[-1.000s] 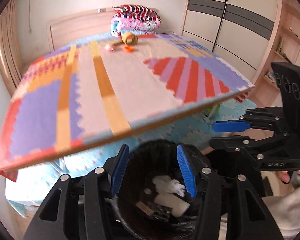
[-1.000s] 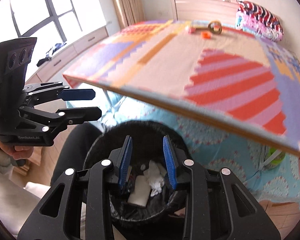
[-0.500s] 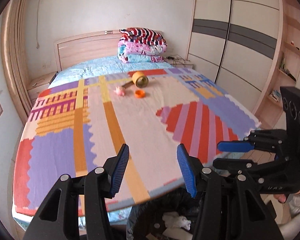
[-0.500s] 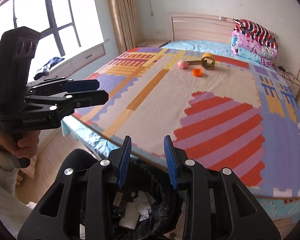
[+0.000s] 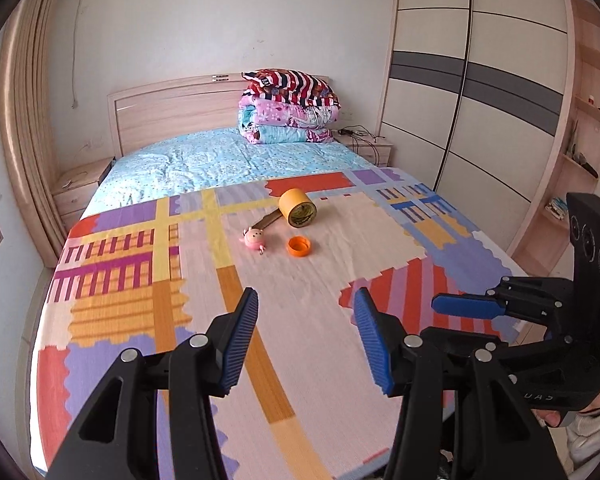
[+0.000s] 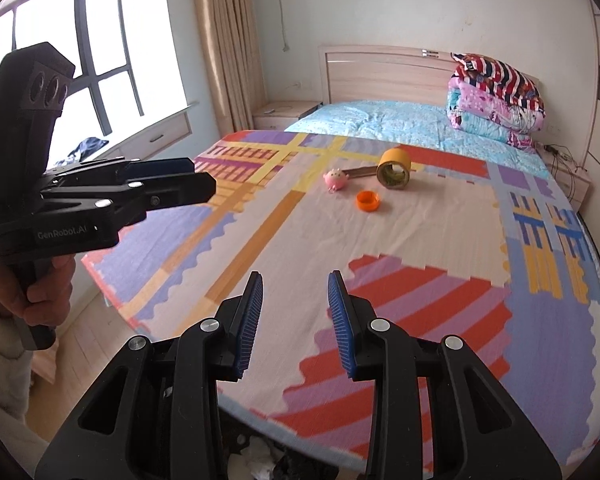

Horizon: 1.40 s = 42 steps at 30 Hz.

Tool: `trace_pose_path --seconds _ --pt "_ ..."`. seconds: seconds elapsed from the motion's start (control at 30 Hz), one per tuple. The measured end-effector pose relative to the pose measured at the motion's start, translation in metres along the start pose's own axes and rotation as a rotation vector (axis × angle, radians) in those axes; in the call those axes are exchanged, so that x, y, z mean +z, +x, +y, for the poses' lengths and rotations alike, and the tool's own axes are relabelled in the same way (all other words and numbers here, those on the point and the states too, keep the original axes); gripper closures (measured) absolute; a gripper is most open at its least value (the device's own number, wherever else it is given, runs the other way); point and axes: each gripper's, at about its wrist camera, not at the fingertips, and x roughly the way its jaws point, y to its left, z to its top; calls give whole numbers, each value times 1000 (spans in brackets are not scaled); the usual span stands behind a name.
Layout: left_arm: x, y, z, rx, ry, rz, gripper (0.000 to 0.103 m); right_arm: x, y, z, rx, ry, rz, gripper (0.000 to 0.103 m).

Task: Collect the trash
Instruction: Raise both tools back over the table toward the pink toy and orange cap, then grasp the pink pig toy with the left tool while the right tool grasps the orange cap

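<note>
right wrist, left gripper (image 6: 204, 184) (reads "genrobot.ai")

You see a big bed (image 5: 284, 320) with a bright patchwork cover and a wooden headboard (image 5: 172, 112). Folded blankets (image 5: 288, 108) sit by it. White walls, a tall wardrobe (image 5: 472, 100), a sunny window (image 6: 80, 52) with beige curtains (image 6: 220, 40).

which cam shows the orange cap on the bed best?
Left wrist view: the orange cap sits nearer the frame's middle, its open hollow facing up and unobstructed, beside the pink toy. The right wrist view also shows the cap clearly, slightly smaller.
</note>
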Motion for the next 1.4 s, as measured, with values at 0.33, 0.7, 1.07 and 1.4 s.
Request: trace_pose_path --seconds 0.33,0.7,1.07,1.4 --pt "31 65 33 -16 -43 71 55 36 50 -25 -59 0 29 69" --pt "57 141 75 -27 -170 160 55 64 111 -54 -73 58 80 69" --pt "60 202 96 -52 -255 245 55 69 153 -75 -57 145 139 69" --pt "58 220 96 -34 -266 251 57 71 170 -87 -25 189 144 69"
